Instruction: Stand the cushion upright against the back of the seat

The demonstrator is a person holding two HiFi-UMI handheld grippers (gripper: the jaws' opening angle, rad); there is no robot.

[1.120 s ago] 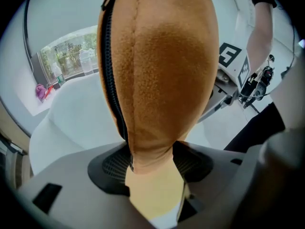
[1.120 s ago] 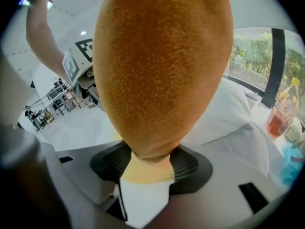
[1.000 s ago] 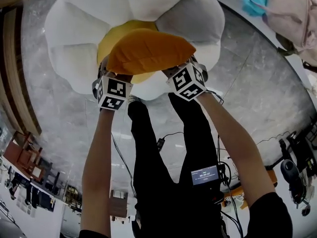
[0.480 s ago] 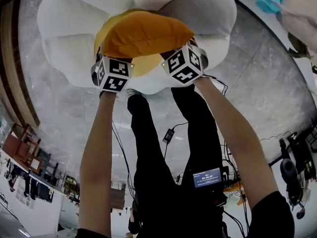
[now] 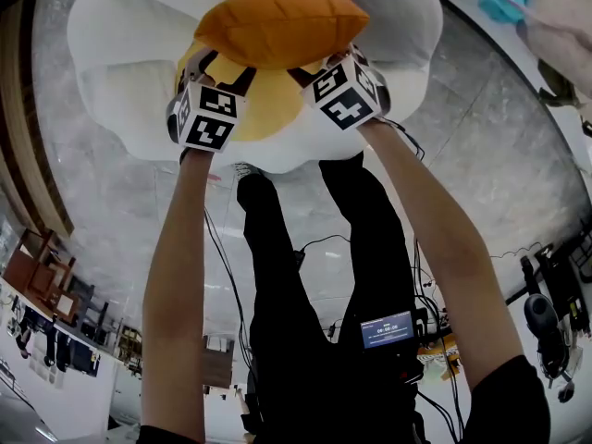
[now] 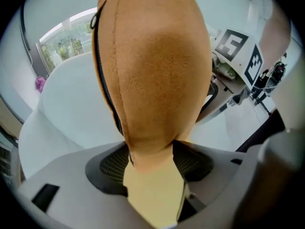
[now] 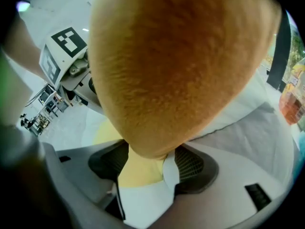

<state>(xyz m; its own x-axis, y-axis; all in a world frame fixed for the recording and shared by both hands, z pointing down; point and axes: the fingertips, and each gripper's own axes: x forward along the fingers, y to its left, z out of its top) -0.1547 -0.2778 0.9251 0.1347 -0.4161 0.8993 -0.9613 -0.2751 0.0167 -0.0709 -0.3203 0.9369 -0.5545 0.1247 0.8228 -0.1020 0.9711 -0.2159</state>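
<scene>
The seat, white and flower-shaped with a yellow middle, fills the top of the head view. The orange cushion is held over it. A second ago it hung above the yellow middle, nearer the person; now it has gone further in, in front of the back petals. Whether it touches them I cannot tell. The left tool pinches its near left corner and the right tool its near right corner. The right jaws have just been widening, with the corner still squeezed between the pads. I judge the carry nearly done. What remains is to set the cushion on edge against the back, then let go.
</scene>
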